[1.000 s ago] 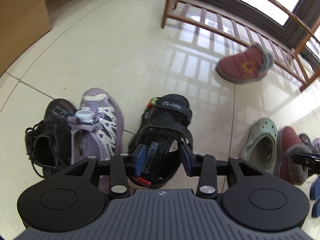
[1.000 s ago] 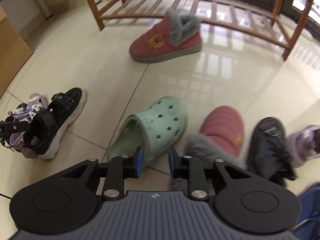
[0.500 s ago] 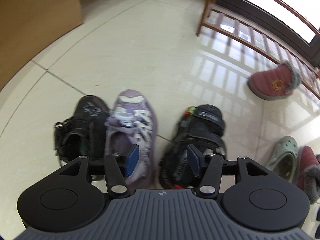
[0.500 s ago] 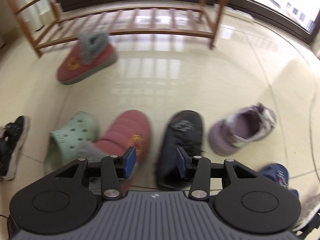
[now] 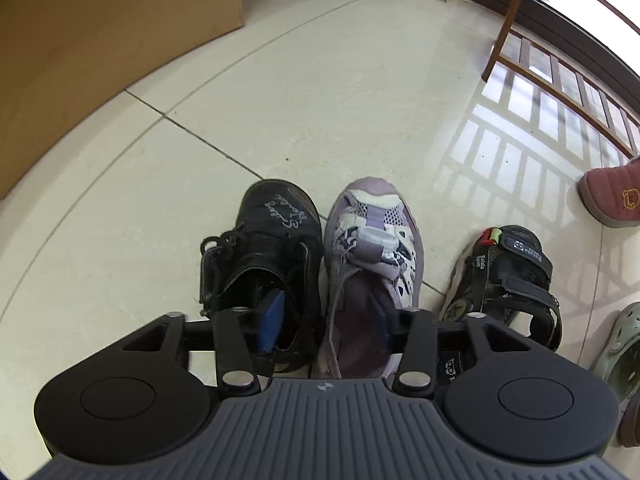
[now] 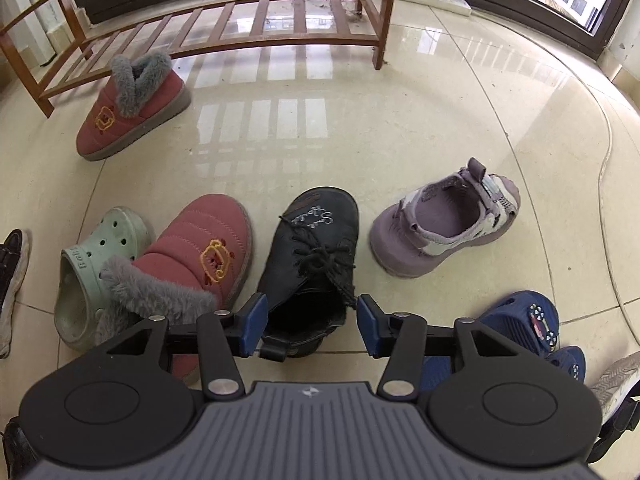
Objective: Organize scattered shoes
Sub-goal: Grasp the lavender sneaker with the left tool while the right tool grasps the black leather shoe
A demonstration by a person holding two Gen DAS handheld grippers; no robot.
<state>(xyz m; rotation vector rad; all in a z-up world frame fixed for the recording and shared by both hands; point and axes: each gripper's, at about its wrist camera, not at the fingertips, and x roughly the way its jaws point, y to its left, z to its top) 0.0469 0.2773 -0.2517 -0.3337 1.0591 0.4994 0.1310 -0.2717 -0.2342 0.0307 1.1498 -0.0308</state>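
Closing left gripper (image 5: 326, 322): your jaws straddle the touching inner walls of two shoes, left pad down inside the black lace-up shoe (image 5: 266, 268), right pad inside the purple sneaker (image 5: 370, 264); narrowing, pads not clearly pressing yet.
Right gripper (image 6: 312, 324): your jaws are opening, about mid-width, one pad on each side of the heel of a second black lace-up shoe (image 6: 316, 264); no contact visible.
Left-side row: black shoe and purple sneaker side by side, touching, toes pointing away from you; black strap sandal (image 5: 508, 280) just beside the sneaker.
Right-side row: green clog (image 6: 96, 264), red fur-lined slipper (image 6: 200, 256) and the black shoe close together on the floor (image 6: 400, 120); slipper overlaps the clog.
Strays: second purple sneaker (image 6: 444, 224) lies turned sideways, apart from the black shoe; other red slipper (image 6: 132, 108) sits next to the wooden shoe rack (image 6: 240, 20); blue clogs (image 6: 524, 324) at your lower right.
Rack: lower slats bare.
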